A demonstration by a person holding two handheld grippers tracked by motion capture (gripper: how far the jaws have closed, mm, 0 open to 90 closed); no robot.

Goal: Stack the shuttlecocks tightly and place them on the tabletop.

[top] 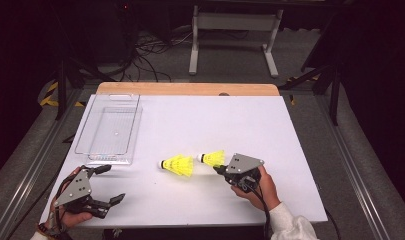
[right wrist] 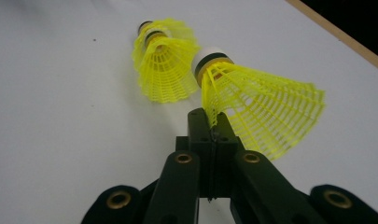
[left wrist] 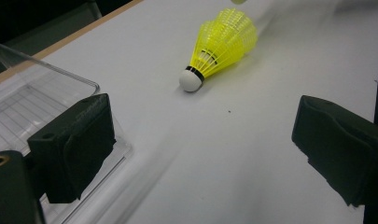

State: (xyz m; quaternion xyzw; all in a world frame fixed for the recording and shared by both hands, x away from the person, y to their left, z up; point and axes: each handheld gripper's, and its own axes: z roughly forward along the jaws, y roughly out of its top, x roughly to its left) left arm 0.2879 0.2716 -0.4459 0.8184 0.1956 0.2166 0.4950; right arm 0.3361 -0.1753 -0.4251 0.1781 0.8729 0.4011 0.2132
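Two yellow shuttlecocks are lying on the white tabletop [top: 200, 125] in front of me. I am holding the right tongs [top: 219, 169] pressed together on the skirt edge of the nearer shuttlecock [top: 213, 158]; its white cork tip is pointing away from my right hand [top: 260, 187]. The other shuttlecock [top: 178, 165] is resting just beside it, untouched. I am keeping the left tongs [top: 110, 184] spread wide and gripping nothing, near the clear plastic tray [top: 110, 131].

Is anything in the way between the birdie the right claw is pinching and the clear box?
Yes. The other shuttlecock lies on the table between the pinched shuttlecock in the right claw and the clear box.
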